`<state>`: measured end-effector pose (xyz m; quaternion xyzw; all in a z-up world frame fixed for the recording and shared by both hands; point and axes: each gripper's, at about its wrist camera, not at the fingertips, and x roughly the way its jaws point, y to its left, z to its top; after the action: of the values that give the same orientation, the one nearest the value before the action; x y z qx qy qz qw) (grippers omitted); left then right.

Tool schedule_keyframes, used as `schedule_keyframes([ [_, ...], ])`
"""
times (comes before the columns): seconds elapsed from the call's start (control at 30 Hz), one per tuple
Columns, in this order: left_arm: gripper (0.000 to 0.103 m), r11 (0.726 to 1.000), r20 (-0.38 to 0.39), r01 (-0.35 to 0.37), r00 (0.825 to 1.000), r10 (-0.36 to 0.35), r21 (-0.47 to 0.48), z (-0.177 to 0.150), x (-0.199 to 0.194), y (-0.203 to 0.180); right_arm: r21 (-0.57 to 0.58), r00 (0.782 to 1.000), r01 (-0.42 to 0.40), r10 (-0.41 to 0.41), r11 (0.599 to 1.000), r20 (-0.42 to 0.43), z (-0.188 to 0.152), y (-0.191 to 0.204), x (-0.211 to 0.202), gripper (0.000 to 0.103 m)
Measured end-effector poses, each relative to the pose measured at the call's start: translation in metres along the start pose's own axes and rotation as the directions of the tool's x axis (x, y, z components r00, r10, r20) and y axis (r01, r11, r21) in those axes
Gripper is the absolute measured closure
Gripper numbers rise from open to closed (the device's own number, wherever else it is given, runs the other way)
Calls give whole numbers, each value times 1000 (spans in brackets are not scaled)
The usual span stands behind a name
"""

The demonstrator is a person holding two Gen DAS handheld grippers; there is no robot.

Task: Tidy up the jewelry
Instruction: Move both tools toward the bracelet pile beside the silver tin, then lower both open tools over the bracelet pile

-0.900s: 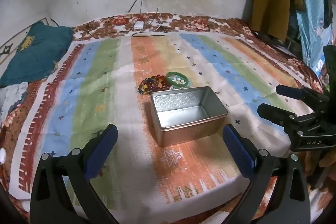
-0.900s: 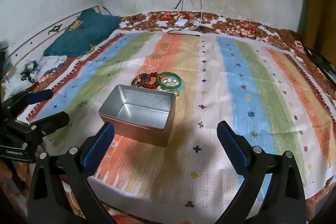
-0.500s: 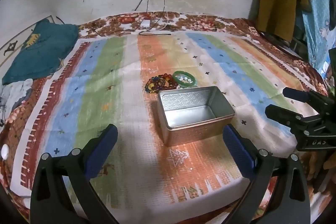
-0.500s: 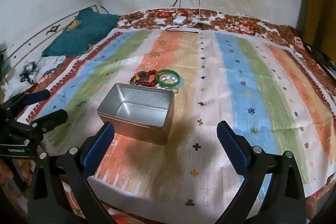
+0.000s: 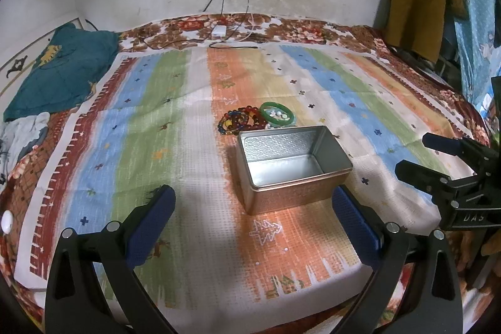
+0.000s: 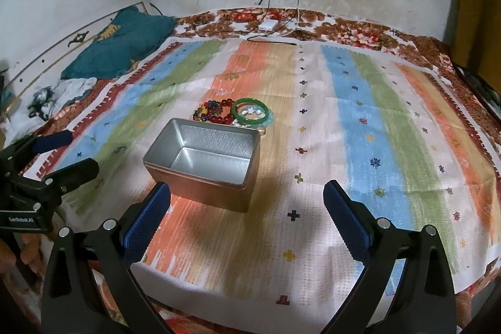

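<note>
I hold both tools over the near edge of the bed (image 5: pixel 194 240), tipped down toward it. My left gripper (image 5: pixel 250 218) has its jaws spread wide with nothing between them, and my right gripper (image 6: pixel 247 212) is the same: released, empty.

Just past them, near the middle of the striped cloth (image 6: pixel 360 146), stands the tin (image 5: pixel 291 165), open and with nothing in it. Behind its far wall the jewelry lies in 1 small cluster: the beads (image 5: pixel 239 121) on the left, touching or nearly touching the green bangle (image 5: pixel 277 116) on the right, with some small pale pieces inside the bangle's ring. Farther off are the cables (image 5: pixel 231 36) at the far edge.

I judge this the opening step: nothing is stowed, and I am approaching. Next I must reach over or round the tin, pick 1 piece cleanly from the cluster, and narrow the jaws on it without dragging its neighbours.
</note>
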<state>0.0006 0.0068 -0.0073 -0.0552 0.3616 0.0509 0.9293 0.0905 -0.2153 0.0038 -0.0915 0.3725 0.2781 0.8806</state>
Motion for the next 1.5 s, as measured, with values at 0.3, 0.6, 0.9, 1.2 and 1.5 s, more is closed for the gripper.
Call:
schedule_keyframes([
  [0.3,6,1000,-3,-5,1000,5,1,-1,0,1,2,1000,11,-11,1000,-11,2,0,1,4],
  [0.6,6,1000,-34,-10,999,10,-24,-1,6,8,28,999,16,-15,999,-31,10,-4,8,4],
  [0.9,6,999,-78,-21,997,19,-26,6,18,7,33,999,8,-6,999,-44,21,-8,17,4],
  [1.2,6,998,-71,-49,996,51,35,19,27,-1,23,998,8,-7,1000,-56,30,-11,23,4],
  [1.5,6,998,-84,-55,995,56,6,38,42,11,5,998,12,-12,1000,-61,49,-11,38,4],
])
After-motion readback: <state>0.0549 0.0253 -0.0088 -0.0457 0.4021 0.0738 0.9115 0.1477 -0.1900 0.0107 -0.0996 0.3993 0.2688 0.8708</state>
